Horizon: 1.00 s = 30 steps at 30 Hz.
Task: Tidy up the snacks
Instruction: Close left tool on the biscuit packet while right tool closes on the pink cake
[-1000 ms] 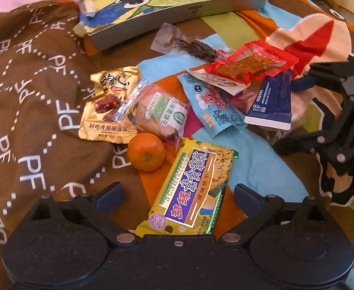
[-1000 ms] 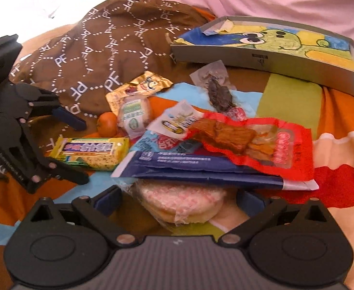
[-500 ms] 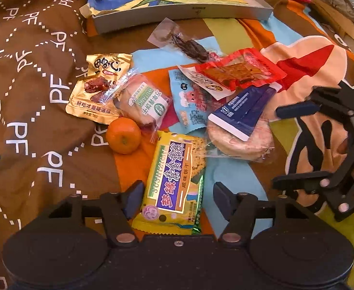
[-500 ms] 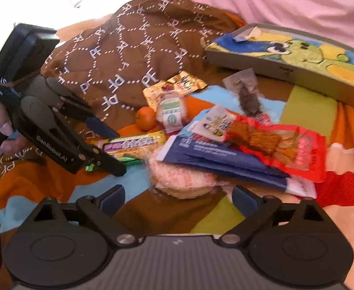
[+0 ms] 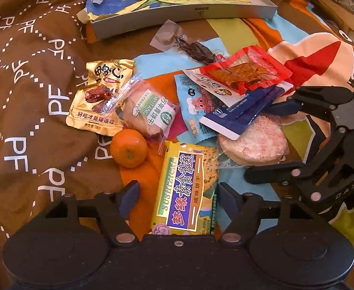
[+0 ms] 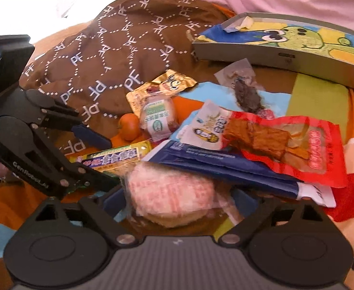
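1. A colourful bedspread (image 5: 237, 36) covers the whole surface, and a brown cloth with white "PF" letters (image 5: 32, 72) lies over its left part.
2. A flat grey tray with a green cartoon animal inside (image 5: 186, 12) sits at the far end, apart from the snacks.
3. The left gripper (image 5: 177, 193) has its jaws wide apart on both sides of the yellow cracker pack (image 5: 189, 188). The pads do not touch the pack; it lies flat on the bedspread.
4. The right gripper (image 6: 174, 200) has its jaws narrowed around the round rice cake in clear wrap (image 6: 172, 193). The picture is blurred, so I cannot tell if the pads really press it.
5. A dark blue pack (image 5: 239, 116) rests partly on the rice cake, and a red pack of brown tofu pieces (image 5: 247, 72) lies over the blue one.
6. A gold pack (image 5: 99, 101) and a small wrapped cake with a green label (image 5: 148, 113) lie to the left.
7. A mandarin (image 5: 128, 148) sits just beside the wrapped cake.
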Each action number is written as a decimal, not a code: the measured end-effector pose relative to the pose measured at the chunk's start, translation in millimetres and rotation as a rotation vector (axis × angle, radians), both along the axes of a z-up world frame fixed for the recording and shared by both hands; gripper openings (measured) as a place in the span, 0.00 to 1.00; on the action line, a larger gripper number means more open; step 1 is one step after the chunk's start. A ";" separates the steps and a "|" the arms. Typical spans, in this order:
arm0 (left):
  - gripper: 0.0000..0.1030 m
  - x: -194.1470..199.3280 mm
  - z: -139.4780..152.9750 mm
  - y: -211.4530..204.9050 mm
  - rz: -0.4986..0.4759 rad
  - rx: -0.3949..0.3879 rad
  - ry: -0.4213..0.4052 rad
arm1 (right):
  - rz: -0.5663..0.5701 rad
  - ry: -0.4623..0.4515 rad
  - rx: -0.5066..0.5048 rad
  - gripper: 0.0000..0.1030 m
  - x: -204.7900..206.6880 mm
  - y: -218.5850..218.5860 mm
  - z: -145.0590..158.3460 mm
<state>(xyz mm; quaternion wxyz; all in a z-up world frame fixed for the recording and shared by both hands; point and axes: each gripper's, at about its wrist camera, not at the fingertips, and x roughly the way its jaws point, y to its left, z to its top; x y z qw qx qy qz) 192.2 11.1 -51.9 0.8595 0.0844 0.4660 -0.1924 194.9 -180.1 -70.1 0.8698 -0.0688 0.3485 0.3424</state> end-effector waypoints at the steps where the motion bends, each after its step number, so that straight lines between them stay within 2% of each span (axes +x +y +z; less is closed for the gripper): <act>1: 0.67 -0.3 0.2 -0.8 0.006 0.001 0.001 | 0.000 -0.008 -0.009 0.87 -1.5 1.0 0.0; 6: 0.53 -0.4 2.0 -3.2 0.025 -0.017 0.026 | 0.004 -0.021 -0.025 0.76 -8.6 0.5 5.0; 8: 0.51 -1.1 2.8 -4.2 0.035 -0.017 0.032 | 0.011 -0.024 -0.045 0.75 -12.3 0.5 8.0; 10: 0.51 -2.0 3.5 -4.2 0.049 -0.022 0.039 | 0.017 -0.030 -0.060 0.75 -16.4 -0.2 10.4; 16: 0.53 -1.6 1.6 -4.6 0.073 -0.030 0.039 | 0.021 -0.029 -0.063 0.83 -10.4 5.6 5.2; 24: 0.50 -4.8 2.4 -4.8 0.085 -0.032 0.023 | -0.013 -0.029 -0.044 0.74 -11.1 1.0 3.9; 30: 0.48 -15.0 7.0 -8.3 0.172 -0.054 0.031 | -0.010 -0.056 -0.096 0.74 -27.6 5.4 9.1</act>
